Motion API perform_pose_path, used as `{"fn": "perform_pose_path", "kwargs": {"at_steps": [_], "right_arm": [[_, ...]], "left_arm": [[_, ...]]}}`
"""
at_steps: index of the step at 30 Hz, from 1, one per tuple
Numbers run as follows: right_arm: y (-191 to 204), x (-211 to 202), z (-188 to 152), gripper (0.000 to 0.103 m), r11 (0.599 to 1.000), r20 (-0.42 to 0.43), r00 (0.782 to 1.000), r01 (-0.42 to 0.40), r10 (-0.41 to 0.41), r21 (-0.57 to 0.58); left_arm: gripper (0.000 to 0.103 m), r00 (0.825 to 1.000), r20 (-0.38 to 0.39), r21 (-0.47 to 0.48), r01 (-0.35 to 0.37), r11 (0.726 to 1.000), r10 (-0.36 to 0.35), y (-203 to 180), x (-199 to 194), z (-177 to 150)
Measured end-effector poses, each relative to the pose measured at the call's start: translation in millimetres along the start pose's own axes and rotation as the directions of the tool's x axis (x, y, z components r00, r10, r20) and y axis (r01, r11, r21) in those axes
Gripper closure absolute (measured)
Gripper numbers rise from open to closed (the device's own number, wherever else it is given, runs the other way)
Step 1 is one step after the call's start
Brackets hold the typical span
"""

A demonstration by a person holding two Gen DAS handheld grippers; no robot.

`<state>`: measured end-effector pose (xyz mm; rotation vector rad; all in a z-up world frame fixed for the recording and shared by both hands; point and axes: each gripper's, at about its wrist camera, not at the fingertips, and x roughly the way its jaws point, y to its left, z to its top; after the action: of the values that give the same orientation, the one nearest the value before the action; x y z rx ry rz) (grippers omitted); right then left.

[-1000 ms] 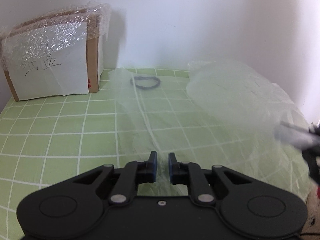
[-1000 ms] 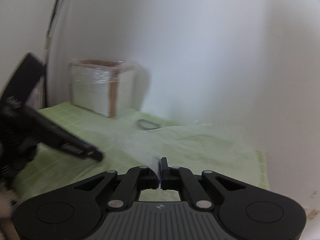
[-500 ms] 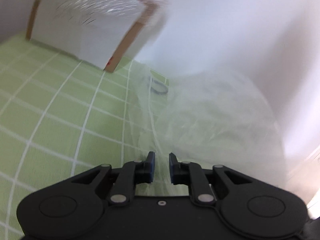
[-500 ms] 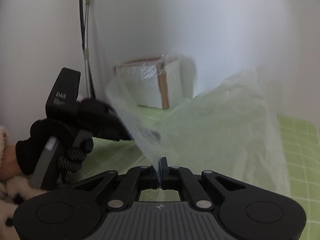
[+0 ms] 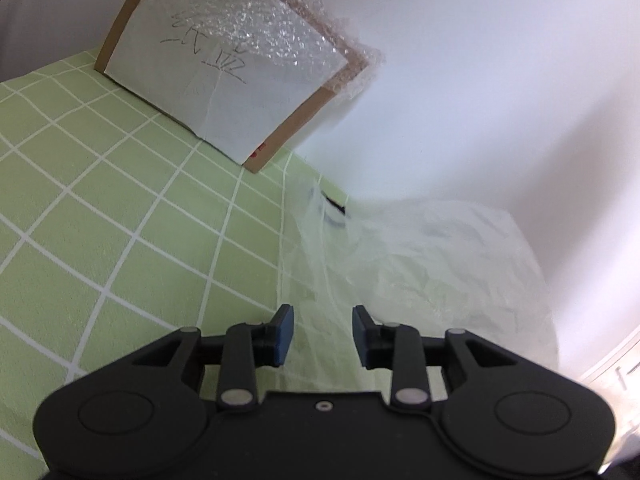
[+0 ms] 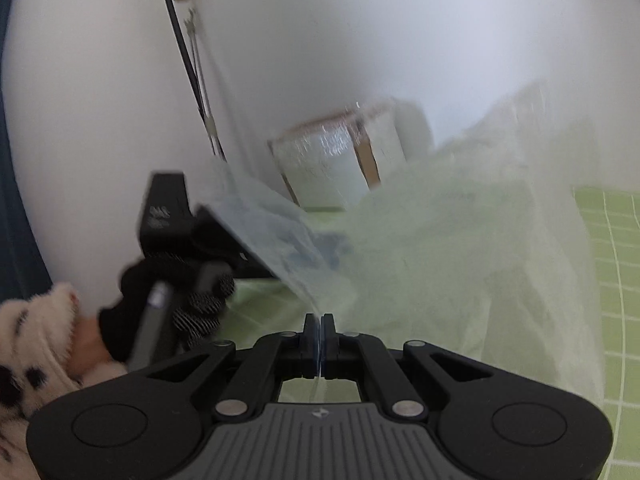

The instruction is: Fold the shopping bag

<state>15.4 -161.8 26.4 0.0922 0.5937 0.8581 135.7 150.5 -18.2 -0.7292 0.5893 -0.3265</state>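
Observation:
A thin translucent plastic shopping bag (image 5: 420,264) lies crumpled on the green checked cloth (image 5: 120,208). My left gripper (image 5: 322,334) is open just above the bag's near edge, the film showing between its blue pads. In the right wrist view my right gripper (image 6: 320,338) is shut on an edge of the bag (image 6: 460,248), which rises lifted and stretched in front of it. The left gripper body (image 6: 176,216), held by a gloved hand (image 6: 176,296), sits at the left behind the film.
A cardboard box (image 5: 236,76) wrapped in bubble film with a written paper stands at the back left near the white wall. A dark loop (image 5: 334,210) lies under the bag's far edge. A cable (image 6: 188,64) hangs down the wall.
My left gripper's fingers have opened wider and the view has tilted toward the box. The right gripper has lifted the bag edge, drawing the film up and across.

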Motion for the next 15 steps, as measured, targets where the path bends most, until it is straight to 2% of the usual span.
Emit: {"fn": "perform_pose_path", "kwargs": {"at_steps": [3,7,11,15], "right_arm": [[3,9,-3,0.102,0.999,-0.037,0.999,0.026,-0.027,-0.038],[5,15,-4,0.102,0.998,-0.058,0.997,0.039,-0.042,-0.051],[0,17,-7,0.102,0.997,-0.075,0.995,0.065,-0.068,-0.04],[-4,18,-7,0.102,0.995,-0.103,0.99,0.094,-0.096,-0.033]], "left_arm": [[0.068,0.999,0.018,-0.019,0.04,0.999,-0.039,2,-9,2],[0.06,0.994,0.053,-0.081,0.095,0.992,-0.091,8,-23,4],[0.059,0.992,0.108,-0.118,0.072,0.99,-0.059,15,-32,7],[0.055,0.983,0.182,-0.177,0.068,0.982,-0.035,27,-46,16]]}}
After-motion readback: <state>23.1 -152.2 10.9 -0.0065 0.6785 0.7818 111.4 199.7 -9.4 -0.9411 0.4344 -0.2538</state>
